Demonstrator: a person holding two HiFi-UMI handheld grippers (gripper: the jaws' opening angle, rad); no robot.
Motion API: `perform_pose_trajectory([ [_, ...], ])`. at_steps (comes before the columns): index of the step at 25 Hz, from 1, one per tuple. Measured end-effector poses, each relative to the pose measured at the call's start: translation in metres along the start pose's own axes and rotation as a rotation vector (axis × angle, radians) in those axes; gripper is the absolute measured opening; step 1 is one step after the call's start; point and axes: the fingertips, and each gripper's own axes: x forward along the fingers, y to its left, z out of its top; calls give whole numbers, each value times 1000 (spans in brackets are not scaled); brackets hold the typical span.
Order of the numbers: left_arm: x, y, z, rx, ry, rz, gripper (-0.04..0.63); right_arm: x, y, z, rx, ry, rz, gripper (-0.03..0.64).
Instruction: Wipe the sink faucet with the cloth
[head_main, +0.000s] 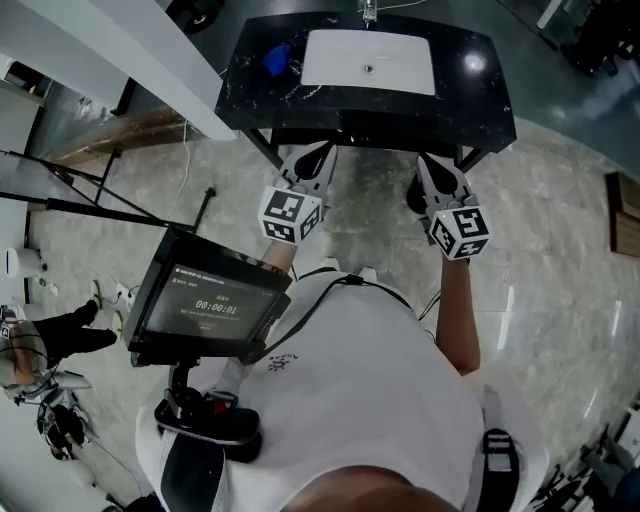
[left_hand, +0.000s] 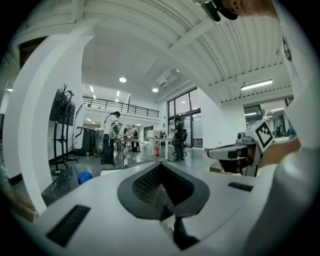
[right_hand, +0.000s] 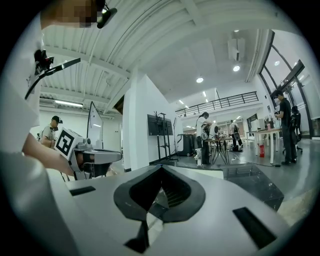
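A black counter (head_main: 480, 90) holds a white sink basin (head_main: 330, 60), with the faucet (head_main: 369, 10) at its far edge. The blue cloth (head_main: 277, 58) lies crumpled on the counter left of the basin; in the left gripper view the cloth (left_hand: 84, 176) shows low at the left. Both grippers hang level in front of the counter's near edge, short of it. My left gripper (head_main: 323, 152) is shut and empty, its tips (left_hand: 161, 166) pressed together. My right gripper (head_main: 426, 160) is shut and empty too, its tips (right_hand: 161, 168) meeting. Each shows in the other's view.
A screen on a stand (head_main: 210, 300) sits at my lower left. A white pillar (head_main: 130, 60) and black tripod legs (head_main: 100, 200) stand left of the counter. Several people work at tables (left_hand: 120, 137) far across the hall.
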Motion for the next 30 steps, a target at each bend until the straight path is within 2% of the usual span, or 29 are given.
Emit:
perform_pose_trajectory([
  [4, 21, -1, 16, -9, 9, 14, 2, 4, -18, 13, 13, 14, 20, 5],
  [12, 16, -1, 20, 3, 10, 25, 2, 5, -13, 11, 20, 22, 42, 5],
  [23, 27, -11, 30, 12, -8, -7, 2, 0, -15, 26, -5, 7, 52, 5],
  [30, 89, 69, 19, -2, 8, -40, 2, 95, -46, 28, -5, 28, 22, 5],
])
